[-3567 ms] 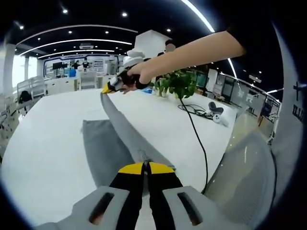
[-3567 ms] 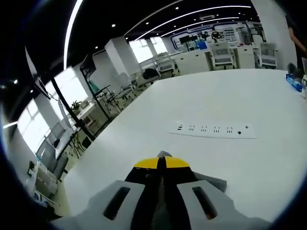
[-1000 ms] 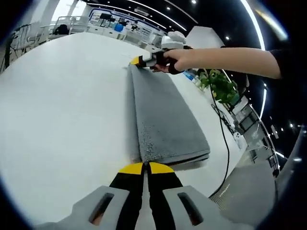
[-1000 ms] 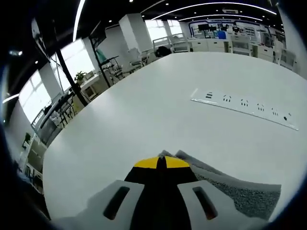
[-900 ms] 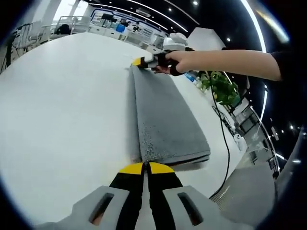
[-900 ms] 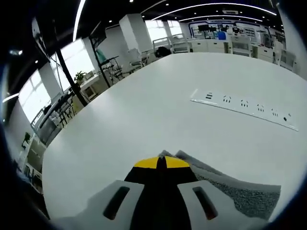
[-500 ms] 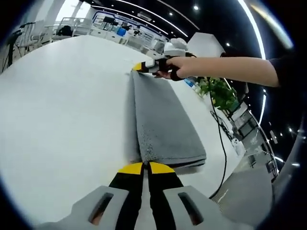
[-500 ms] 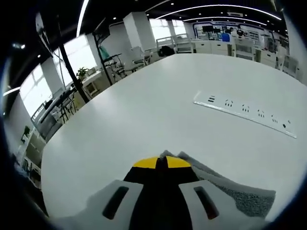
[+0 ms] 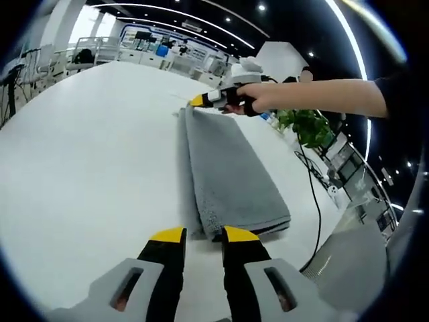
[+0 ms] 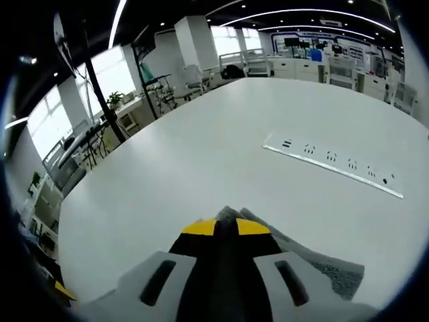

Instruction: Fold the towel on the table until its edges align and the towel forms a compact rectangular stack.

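Left gripper view: the left tool (image 9: 203,235), yellow-tipped black jaws, stands parted with nothing between them, just short of the near end of the grey terry towel (image 9: 224,178). The towel lies on the white desk (image 9: 87,154) as a long narrow folded strip running away from the tool. At its far end the right tool (image 9: 199,100), carried by the person's hand (image 9: 249,98), sits at the corner. Right of the towel: a black cable (image 9: 310,188) and a green potted plant (image 9: 305,127).

Right gripper view: the right tool (image 10: 225,227) has its jaws pressed together on the towel's (image 10: 322,265) corner, grey pile showing just past the tips. Beyond lies a white inset socket strip (image 10: 332,166).

Judgement: the cloth looks soft, light and limp; layers will slide and sag if lifted from one point. Best hold is at the end corners, pinching all layers together near the edge, for a crosswise fold.
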The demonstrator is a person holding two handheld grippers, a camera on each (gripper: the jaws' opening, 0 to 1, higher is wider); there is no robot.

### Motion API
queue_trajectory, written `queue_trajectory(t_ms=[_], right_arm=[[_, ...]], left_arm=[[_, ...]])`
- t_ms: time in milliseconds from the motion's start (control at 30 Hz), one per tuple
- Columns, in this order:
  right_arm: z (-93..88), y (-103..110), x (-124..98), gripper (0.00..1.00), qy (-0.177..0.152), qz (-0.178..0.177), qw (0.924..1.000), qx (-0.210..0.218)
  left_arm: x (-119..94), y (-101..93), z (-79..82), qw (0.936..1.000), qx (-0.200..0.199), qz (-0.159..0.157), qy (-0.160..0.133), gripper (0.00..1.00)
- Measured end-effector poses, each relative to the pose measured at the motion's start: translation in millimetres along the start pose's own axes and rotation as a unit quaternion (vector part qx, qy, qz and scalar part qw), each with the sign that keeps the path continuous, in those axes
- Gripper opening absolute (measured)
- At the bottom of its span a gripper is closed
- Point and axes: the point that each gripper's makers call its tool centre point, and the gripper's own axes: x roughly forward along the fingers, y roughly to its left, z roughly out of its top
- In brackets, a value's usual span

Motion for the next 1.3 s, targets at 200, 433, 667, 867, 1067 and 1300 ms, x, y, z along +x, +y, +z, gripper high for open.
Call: queue_trajectory(t_ms=[200,433,667,867,1067,1300], right_arm=[[3.0,-8.3,-12.3,0.14,-0.007,-0.008,0.9999,-0.001],[-3.4,-21.9,-24.9,0.15,0.0,-0.023,0.9997,0.007],[-6.9,-32.2,-35.5,0.18,-0.001,-0.027,0.9994,0.019],[-15.1,-44.7,-47.4,0.22,0.001,-0.039,0.9989,0.027],[-25.9,-53.3,-60.9,0.26,0.004,-0.049,0.998,0.04],[-40.7,-59.4,-75.9,0.29,0.009,-0.056,0.9971,0.05]], left_arm=[[-0.6,0.6,8.2,0.9999,0.009,-0.005,-0.004,0.23],[-4.9,22.4,25.1,0.9997,-0.002,0.014,-0.021,0.24],[-4.6,28.5,40.8,0.9993,0.012,0.025,-0.026,0.26],[1.2,31.7,49.3,0.9992,0.022,0.028,-0.02,0.28],[8.6,29.9,56.3,0.999,0.036,0.02,-0.016,0.3],[17.2,29.8,67.2,0.9985,0.052,0.013,-0.01,0.32]])
